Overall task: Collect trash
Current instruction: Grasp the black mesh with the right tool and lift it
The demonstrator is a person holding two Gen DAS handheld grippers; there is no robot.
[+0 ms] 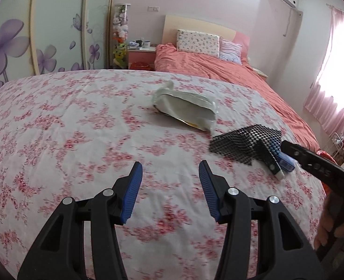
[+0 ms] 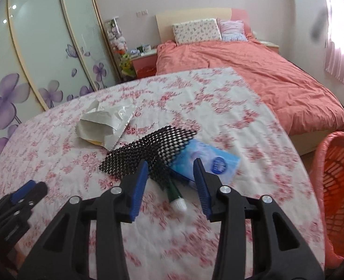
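Four bits of trash lie on the counter (image 2: 55, 140): tube (image 2: 176, 199), mesh (image 2: 148, 150), blue pack (image 2: 207, 161), wrapper (image 2: 104, 123). Tube sits between the right gripper's (image 2: 169, 182) wide-open, empty jaws, long axis 11-to-5, cap toward 5. Left gripper (image 1: 169, 179), also open and empty, is farther; basket (image 2: 335, 186) at 3.

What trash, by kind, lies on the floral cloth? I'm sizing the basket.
Silver wrapper: 1
Black mesh: 1
Blue packet: 1
Green tube: 1
Total: 4
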